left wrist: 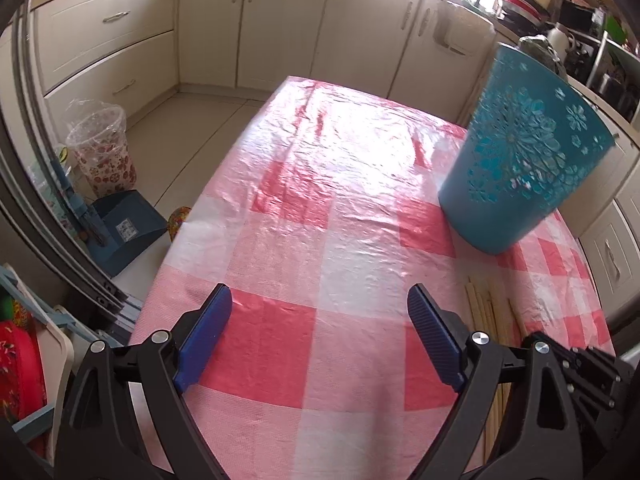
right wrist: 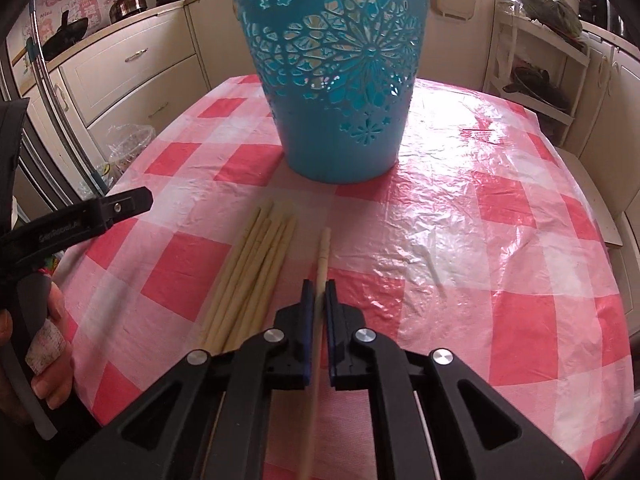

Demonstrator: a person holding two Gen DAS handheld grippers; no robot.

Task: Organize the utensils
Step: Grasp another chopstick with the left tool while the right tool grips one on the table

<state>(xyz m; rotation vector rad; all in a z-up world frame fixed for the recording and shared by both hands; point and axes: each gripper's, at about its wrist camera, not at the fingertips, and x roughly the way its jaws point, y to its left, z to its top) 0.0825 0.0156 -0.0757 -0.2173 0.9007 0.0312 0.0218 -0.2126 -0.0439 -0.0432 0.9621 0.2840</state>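
A blue openwork bucket [right wrist: 340,80] stands on the red-and-white checked tablecloth [right wrist: 500,240]; the left wrist view shows the bucket [left wrist: 520,152] at the right. In front of it lies a bundle of several pale chopsticks [right wrist: 256,264]. One chopstick [right wrist: 323,248] lies apart, just right of the bundle, and my right gripper [right wrist: 319,288] is shut on it, blue pads pressed to its sides. My left gripper [left wrist: 320,304] hangs open over bare cloth, nothing between its fingers. The chopsticks' ends [left wrist: 486,308] show to its right.
Cream kitchen cabinets [left wrist: 256,20] run round the table. On the floor at the left stand a lined waste bin [left wrist: 100,148] and a blue dustpan [left wrist: 124,232]. A hand [right wrist: 44,344] holds the left gripper's handle at the table's left edge.
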